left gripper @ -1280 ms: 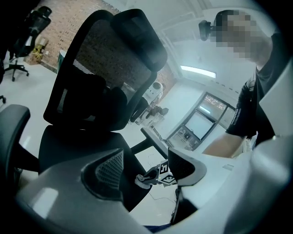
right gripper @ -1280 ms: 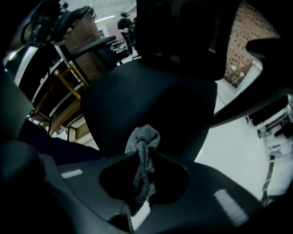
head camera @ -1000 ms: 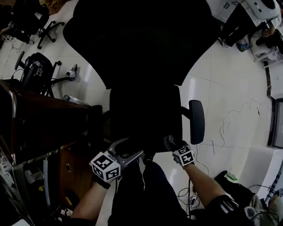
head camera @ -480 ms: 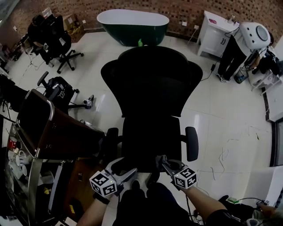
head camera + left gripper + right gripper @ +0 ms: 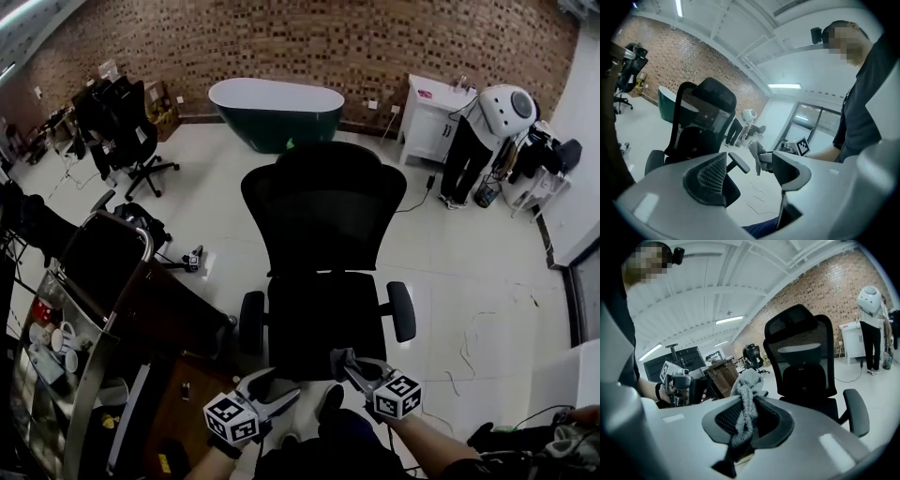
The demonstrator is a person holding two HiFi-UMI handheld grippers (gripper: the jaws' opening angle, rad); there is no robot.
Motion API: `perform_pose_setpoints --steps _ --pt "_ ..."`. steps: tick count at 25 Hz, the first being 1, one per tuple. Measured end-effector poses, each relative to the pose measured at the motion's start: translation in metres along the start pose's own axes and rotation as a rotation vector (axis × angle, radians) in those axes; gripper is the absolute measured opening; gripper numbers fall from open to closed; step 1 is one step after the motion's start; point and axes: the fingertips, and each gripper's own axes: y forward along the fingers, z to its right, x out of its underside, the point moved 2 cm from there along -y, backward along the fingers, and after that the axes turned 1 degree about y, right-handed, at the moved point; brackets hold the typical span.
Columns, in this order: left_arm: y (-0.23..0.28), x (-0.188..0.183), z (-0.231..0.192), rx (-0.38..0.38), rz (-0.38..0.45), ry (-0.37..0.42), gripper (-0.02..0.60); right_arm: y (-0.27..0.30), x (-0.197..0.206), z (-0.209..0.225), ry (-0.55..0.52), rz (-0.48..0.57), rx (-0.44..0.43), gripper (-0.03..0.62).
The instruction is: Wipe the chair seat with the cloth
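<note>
While the right gripper (image 5: 344, 363) is clamped on a gray cloth (image 5: 746, 397), whose bunched end sticks up past its jaws, the left gripper (image 5: 276, 383) has its jaws spread with nothing between them. Both hover near each other at the front edge of the black chair seat (image 5: 323, 319). The cloth seems to hang clear of the seat, though the head view is too dark there to be sure. Beyond the seat the chair's mesh backrest (image 5: 323, 211) stands upright, with padded armrests (image 5: 401, 311) at either side, on a pale glossy floor (image 5: 469, 272).
</note>
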Motion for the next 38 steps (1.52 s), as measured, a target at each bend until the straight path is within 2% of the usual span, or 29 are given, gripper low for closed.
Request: perform_pose_setpoints --steps 6,10,16,25,32,38 --pt "-0.076 0.028 0.048 0.074 -0.014 0.062 0.328 -0.036 0.027 -0.078 0.068 0.104 0.057 0.052" --pt "-0.124 0.045 0.071 0.103 -0.011 0.060 0.328 -0.065 0.045 -0.130 0.101 0.161 0.094 0.052" --pt "-0.151 0.061 0.112 0.141 -0.008 0.068 0.328 -0.122 0.058 -0.180 0.072 0.191 0.128 0.051" --pt "-0.137 0.059 0.140 0.141 0.060 0.078 0.328 -0.163 0.050 -0.189 0.005 0.215 0.109 0.049" --pt "-0.118 0.062 0.183 0.142 0.072 0.094 0.328 -0.201 0.046 -0.187 -0.023 0.228 0.071 0.049" --pt "-0.115 0.058 0.192 0.127 0.092 0.105 0.328 -0.212 0.043 -0.181 -0.040 0.239 0.043 0.049"
